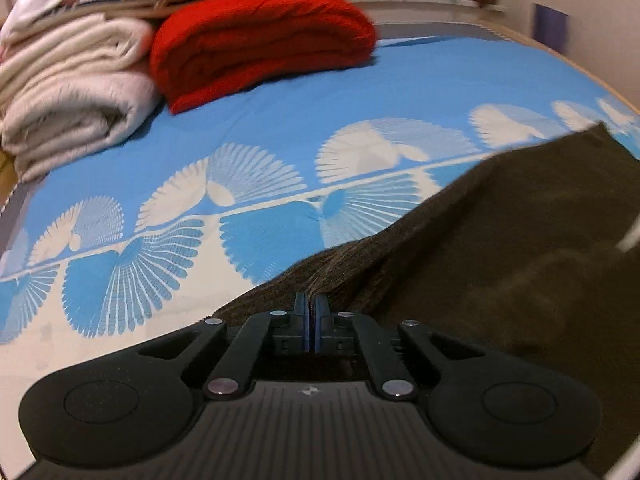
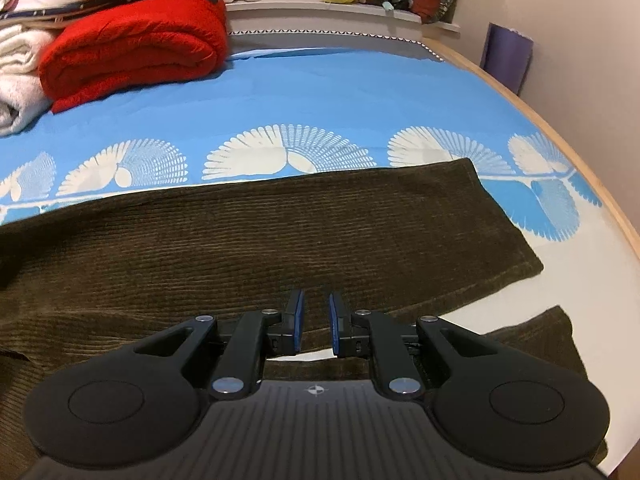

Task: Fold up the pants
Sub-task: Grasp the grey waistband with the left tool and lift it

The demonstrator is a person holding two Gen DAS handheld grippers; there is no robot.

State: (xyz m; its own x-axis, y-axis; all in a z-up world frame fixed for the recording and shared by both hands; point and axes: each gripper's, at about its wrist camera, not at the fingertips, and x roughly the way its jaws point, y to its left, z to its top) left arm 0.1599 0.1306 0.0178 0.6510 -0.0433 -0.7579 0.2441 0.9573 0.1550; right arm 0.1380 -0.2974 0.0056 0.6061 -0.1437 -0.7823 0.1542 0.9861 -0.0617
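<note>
2 grippers in play. My left gripper is clenched on a pinch of the brown corduroy pants, the cloth rising in a ridge to its pads. My right gripper has its jaws a little apart over the near edge of one leg; I cannot tell whether they grip the cloth. The pants lie across the blue fan-print bedsheet, long axis running left to right, the leg hem to my right. Beyond sits a folded red blanket. I judge the fold runs along that axis.
</note>
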